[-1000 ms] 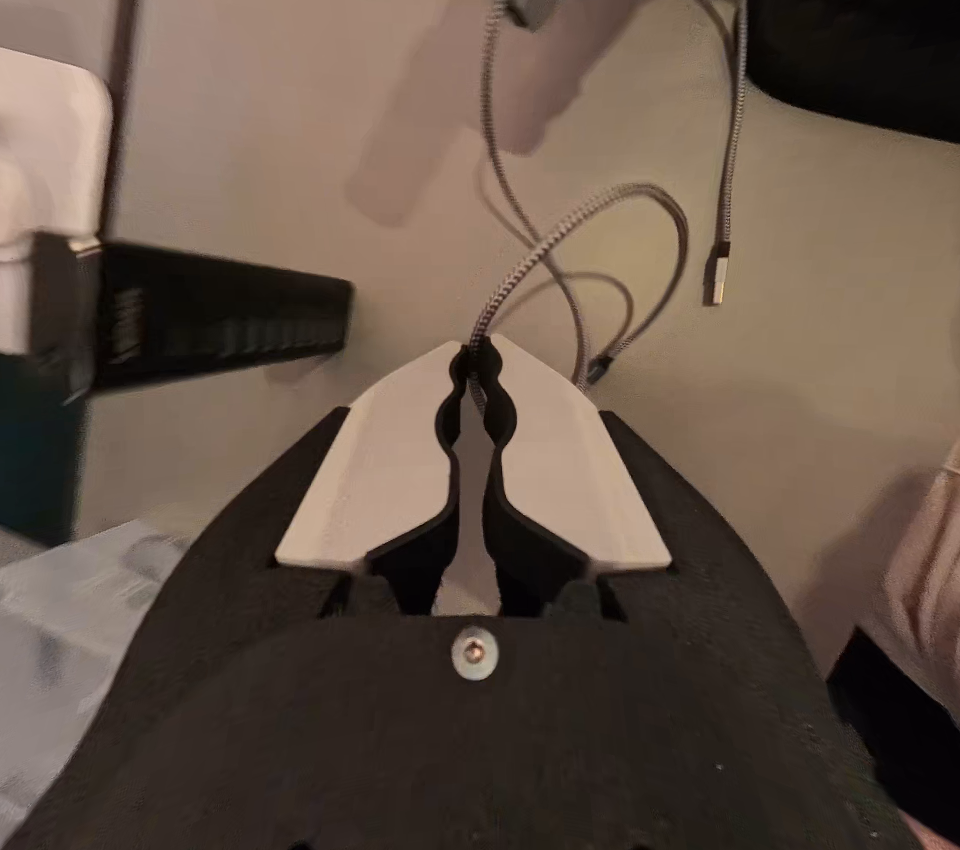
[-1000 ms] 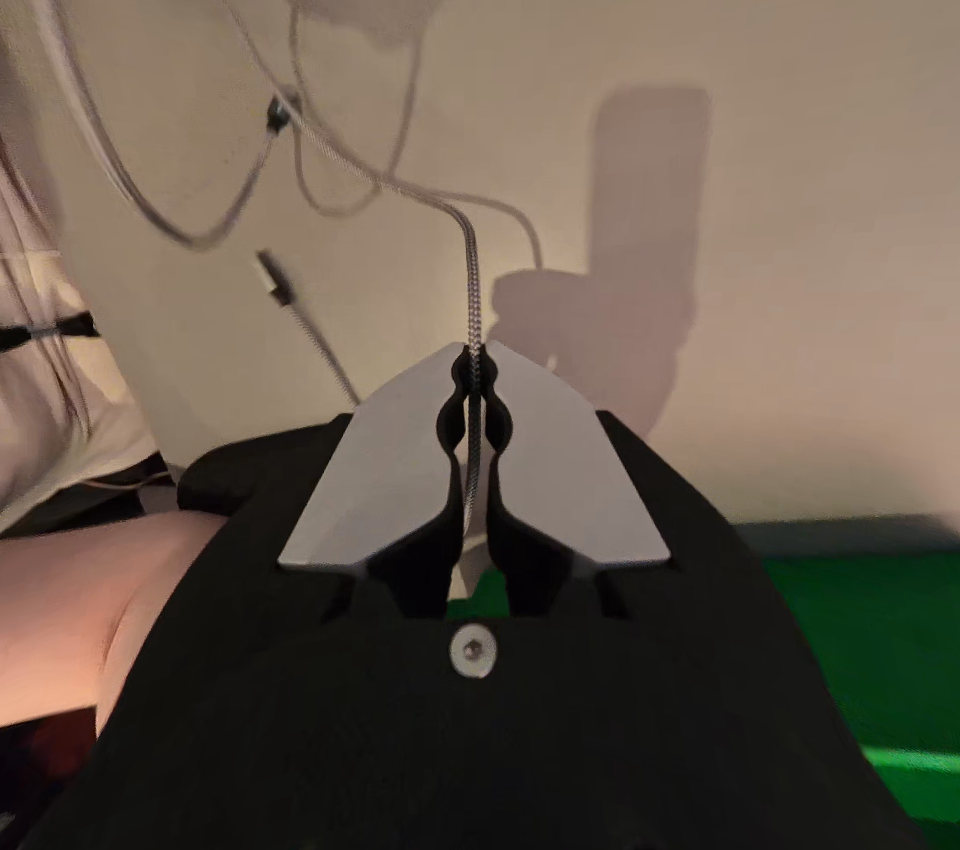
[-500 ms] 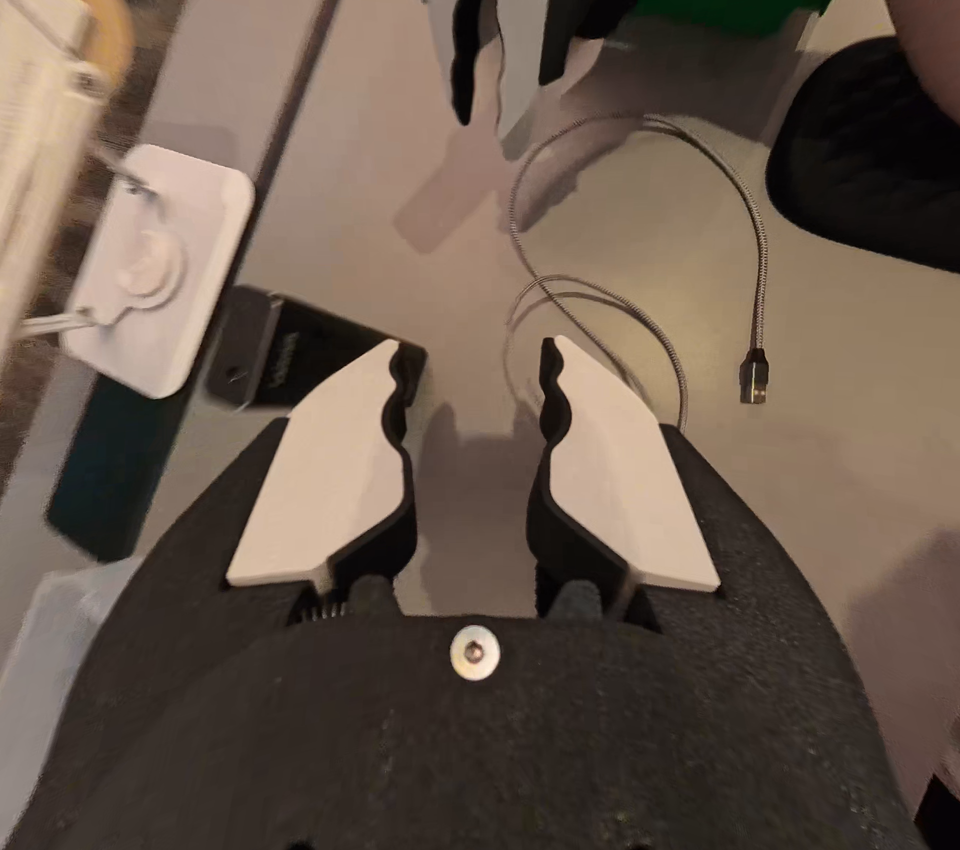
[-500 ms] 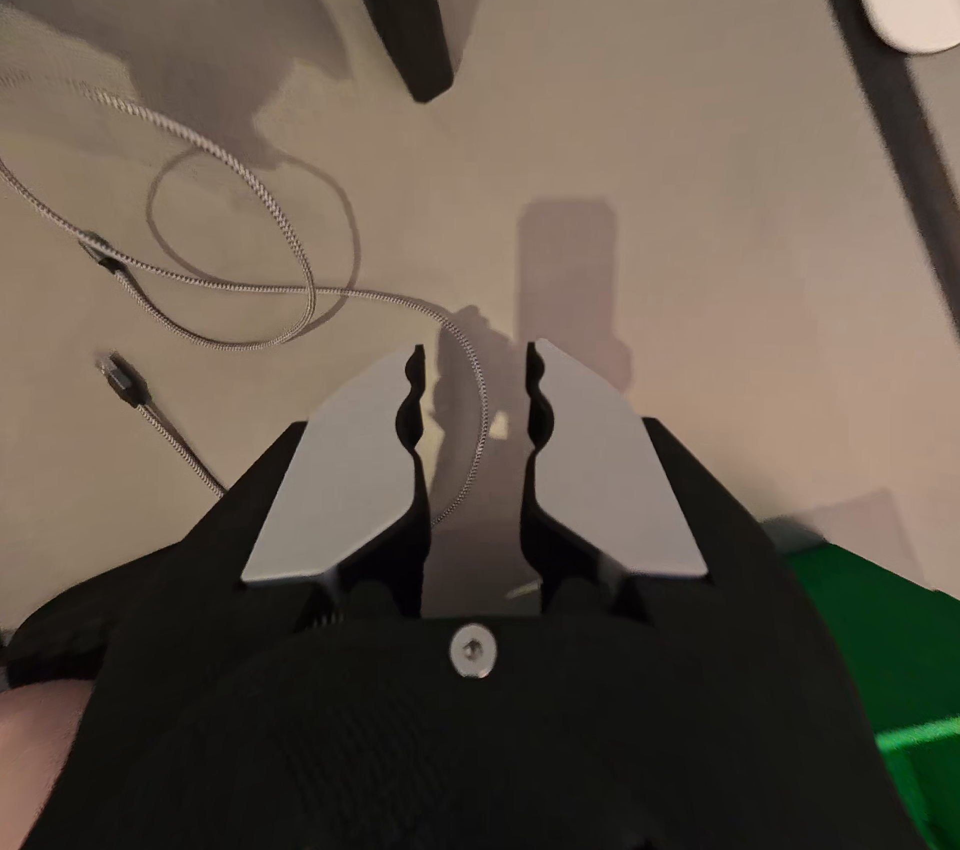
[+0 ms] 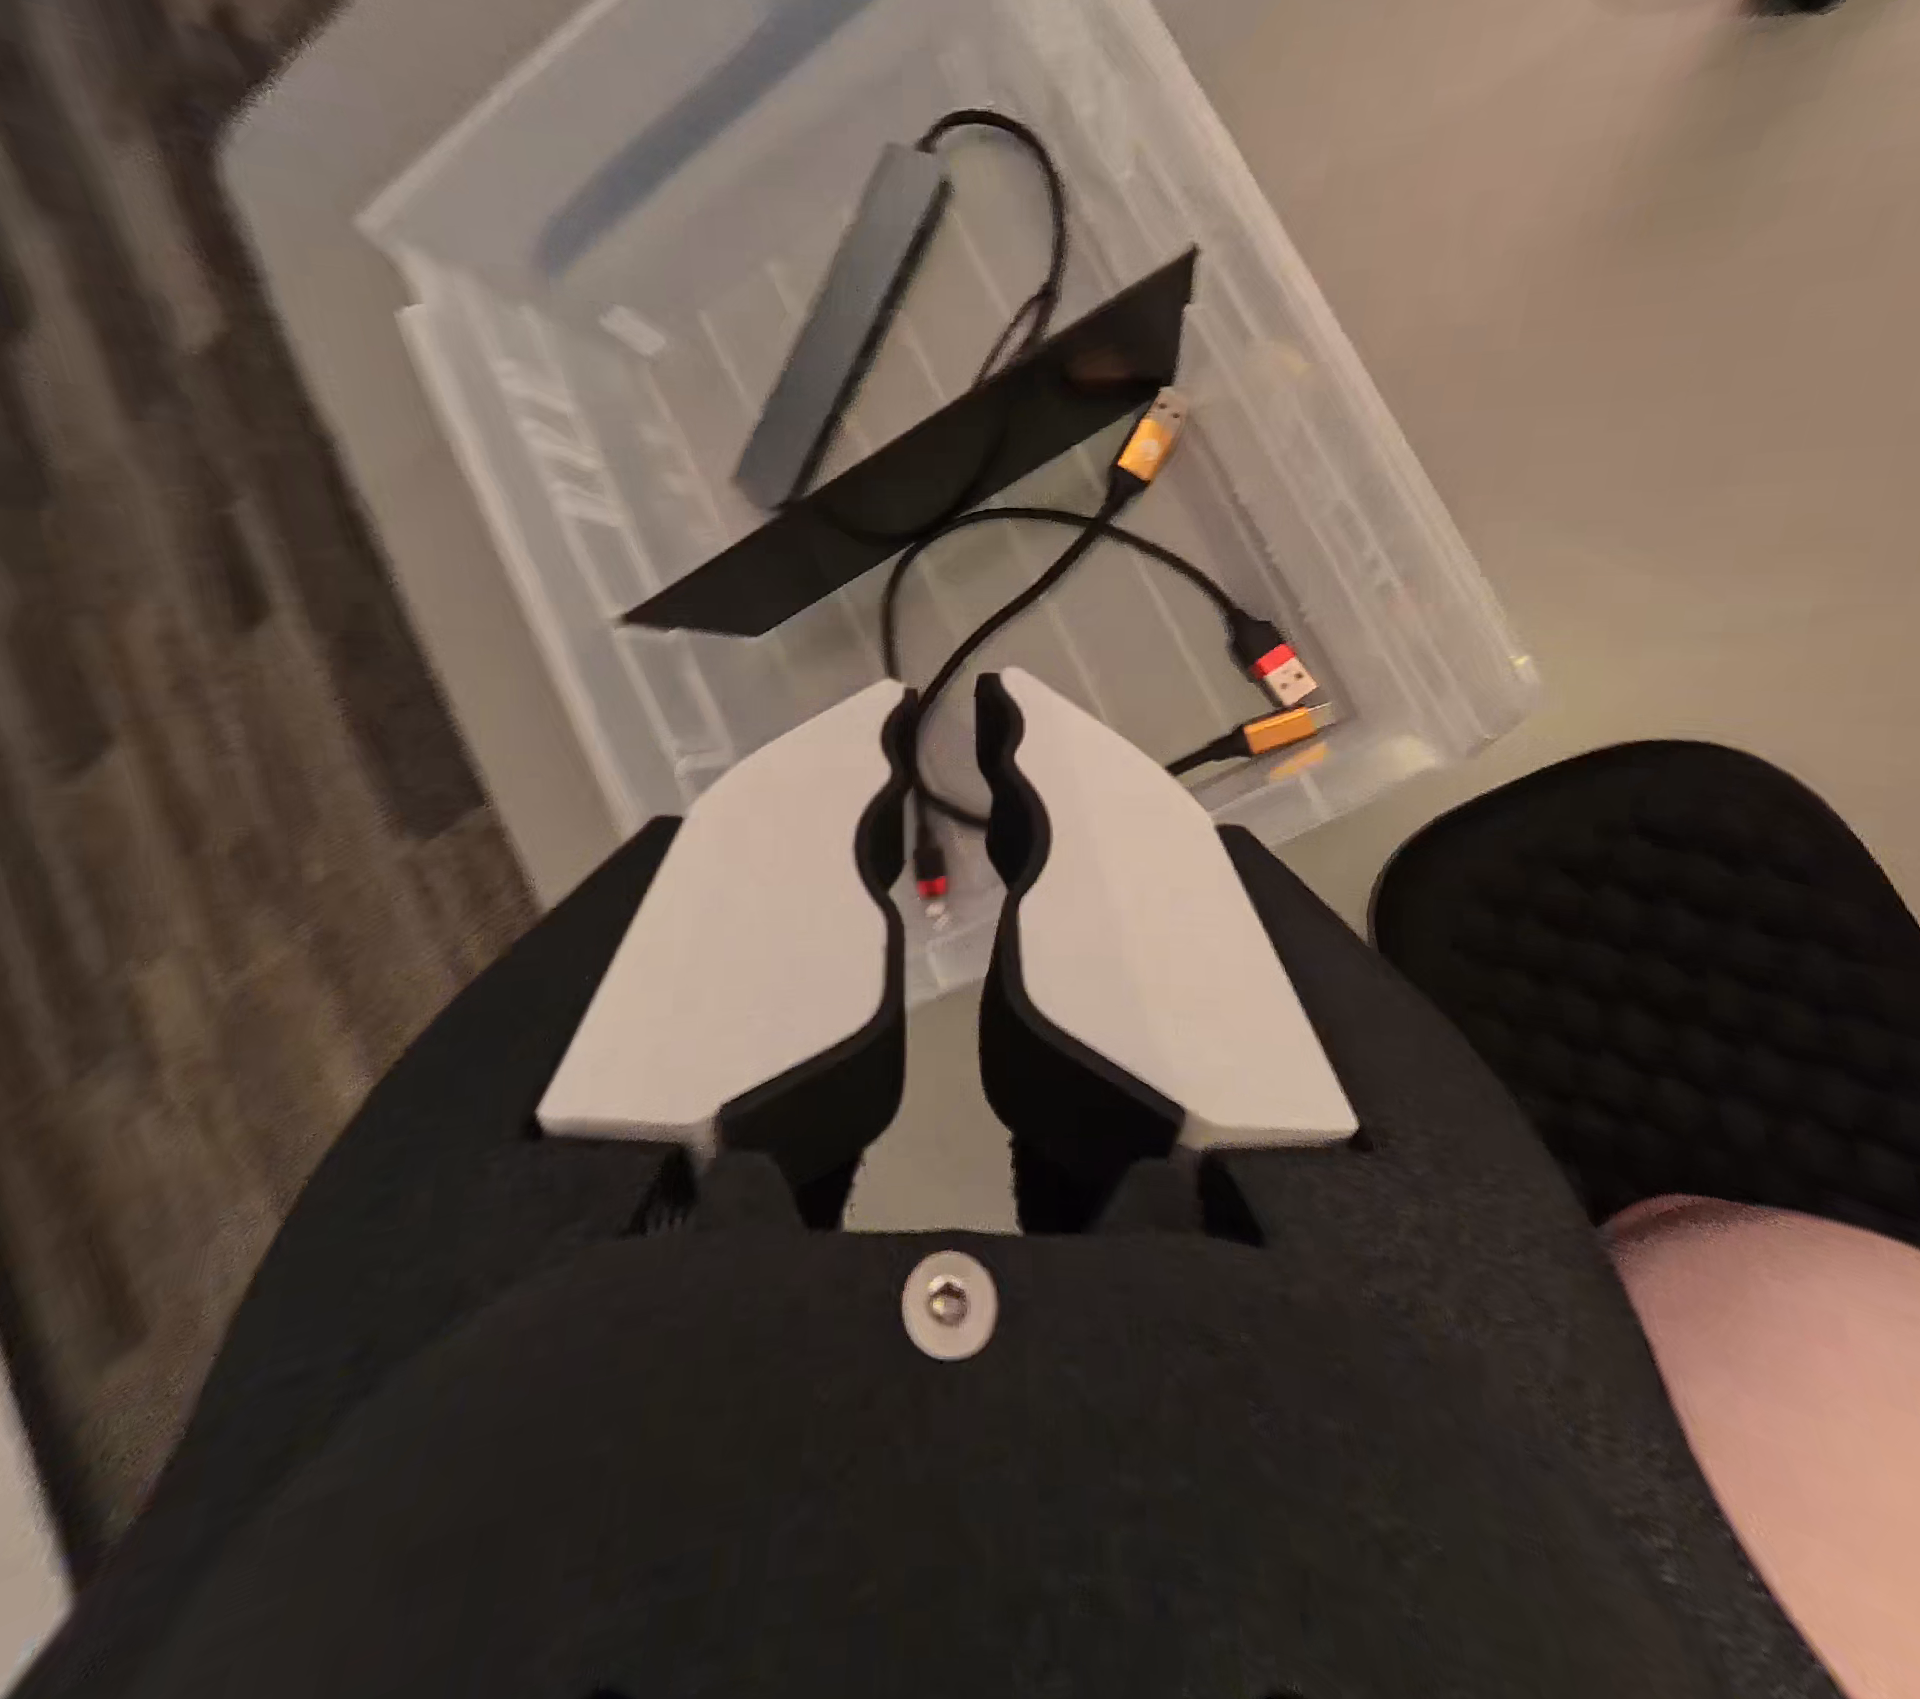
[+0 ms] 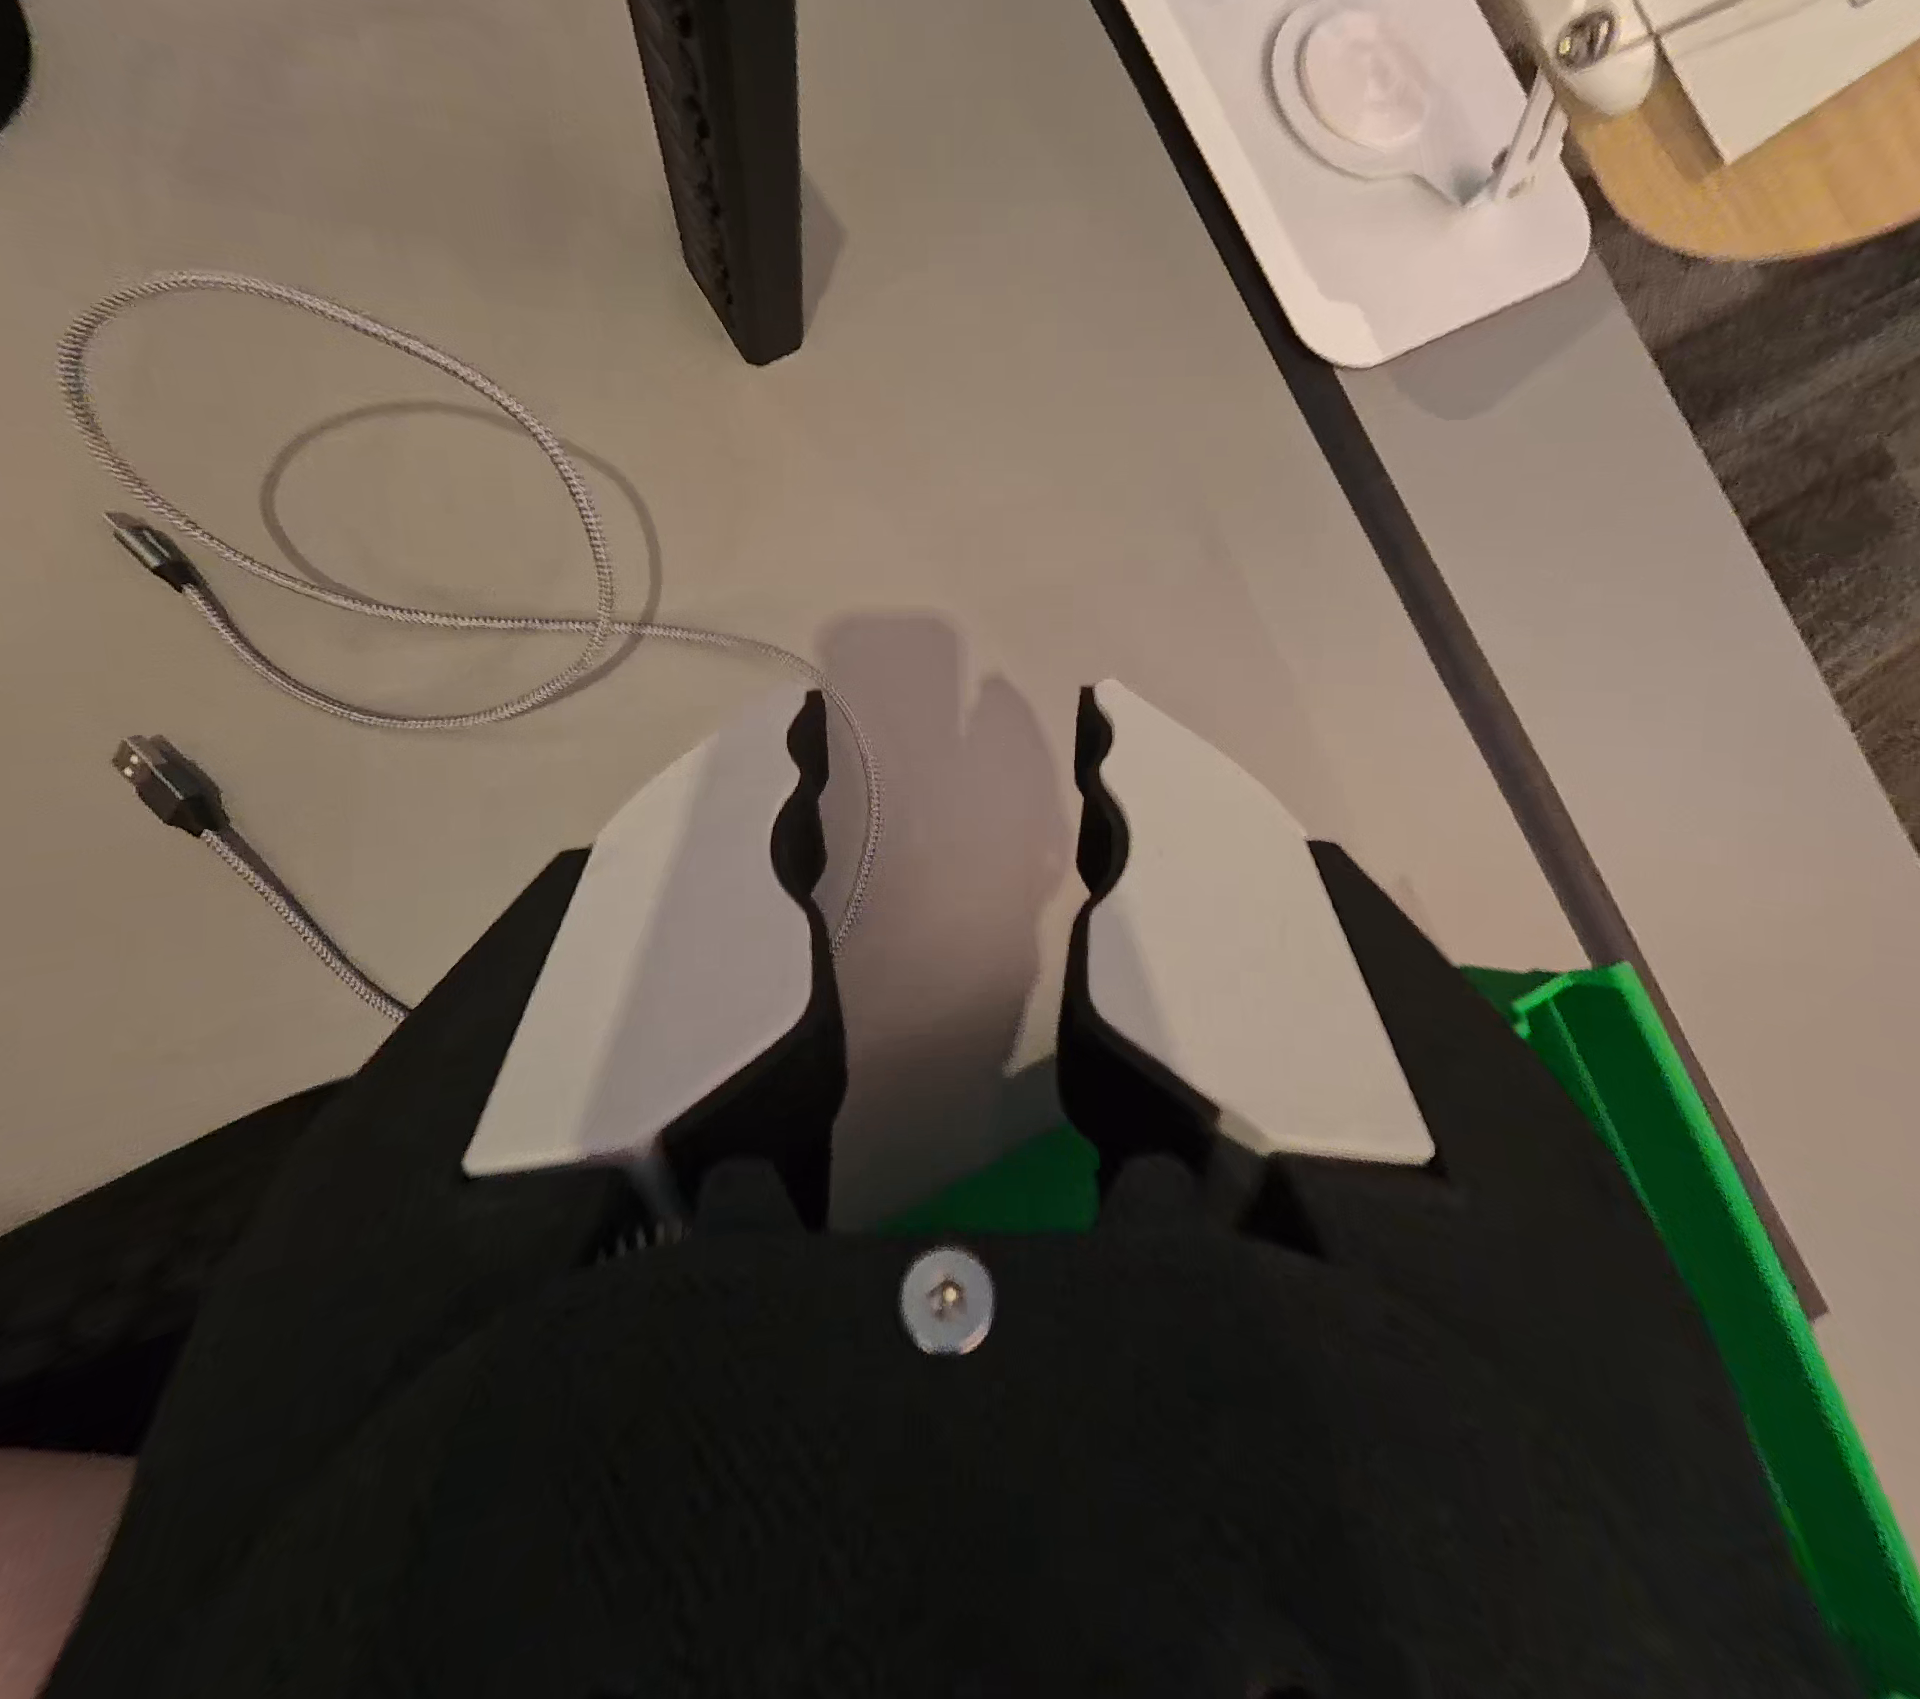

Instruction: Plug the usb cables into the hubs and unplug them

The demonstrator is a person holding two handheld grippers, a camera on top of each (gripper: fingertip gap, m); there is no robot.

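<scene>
In the left wrist view my left gripper (image 5: 943, 693) is narrowly open and empty, above a clear plastic bin (image 5: 499, 423). In the bin lie a grey hub (image 5: 847, 319) with a black lead, a flat black piece (image 5: 935, 465), and black cables with an orange plug (image 5: 1148, 444) and a red plug (image 5: 1283, 673). In the right wrist view my right gripper (image 6: 951, 699) is wide open and empty above the table. A grey braided USB cable (image 6: 499, 621) lies looped on the table, passing under the left finger, with its plugs (image 6: 166, 782) at the left. A long black hub (image 6: 717, 60) lies ahead.
A white lamp base (image 6: 1340, 101) sits by the table's dark right edge (image 6: 1403, 527). A green object (image 6: 1662, 1234) is at the lower right. A black mesh surface (image 5: 1683, 953) lies right of the bin, with carpeted floor (image 5: 156, 610) to its left. Tip to tip, the grippers are about 50 cm apart. To reach the grey hub (image 5: 847, 319) in a straight line is about 20 cm for my left fingers, about 50 cm for my right.
Both grippers were shut on the braided cable and let it go; it now lies on the table. The left gripper swung over to the clear bin and narrowed. The right gripper opened wider.
</scene>
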